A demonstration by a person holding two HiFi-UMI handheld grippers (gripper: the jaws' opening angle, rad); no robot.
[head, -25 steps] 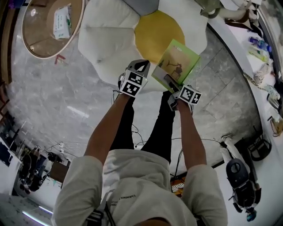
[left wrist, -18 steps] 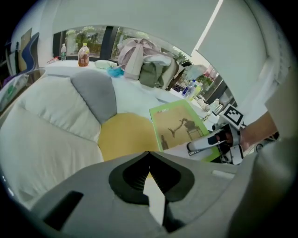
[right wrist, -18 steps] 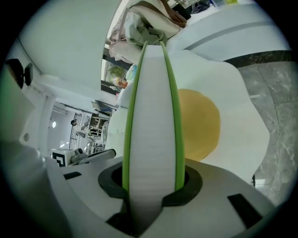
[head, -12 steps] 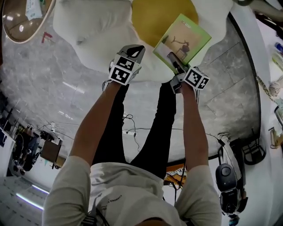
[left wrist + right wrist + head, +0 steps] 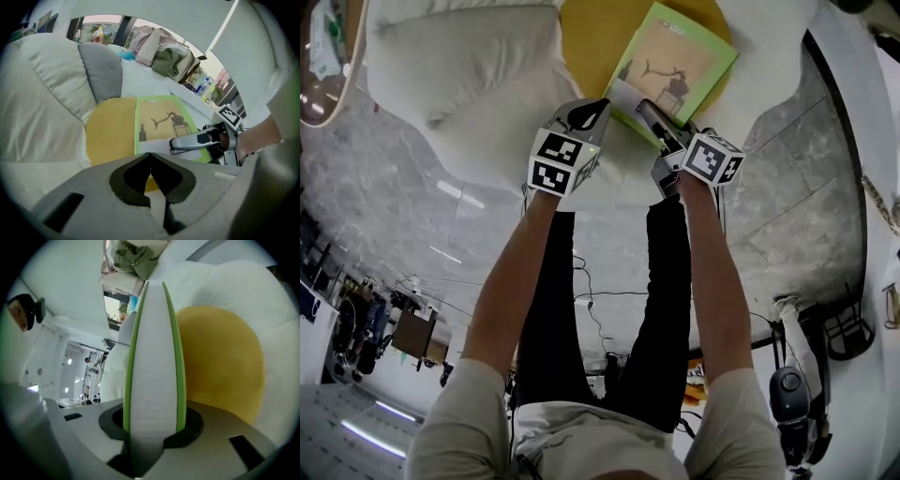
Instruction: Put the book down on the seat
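A green-covered book [image 5: 680, 66] hangs flat over the yellow middle [image 5: 591, 37] of a white, egg-shaped seat [image 5: 478, 84]. My right gripper [image 5: 652, 117] is shut on the book's near edge. In the right gripper view the book [image 5: 154, 371] stands edge-on between the jaws of that gripper [image 5: 152, 427], its white pages facing me, with the yellow cushion [image 5: 220, 362] behind. My left gripper [image 5: 591, 111] hovers beside it over the seat's front, shut and holding nothing. The left gripper view shows the book [image 5: 161, 124] with the right gripper [image 5: 187, 140] clamped on it.
A round wooden table [image 5: 328, 47] stands at the far left on the marble floor. Cables [image 5: 591, 291] trail on the floor between the person's legs. A grey pillow [image 5: 101, 70] and a heap of clothes [image 5: 168, 56] lie behind the seat.
Both grippers have moved forward over the seat. The book has gone from the seat's front edge to above its yellow middle, still held in the right gripper.
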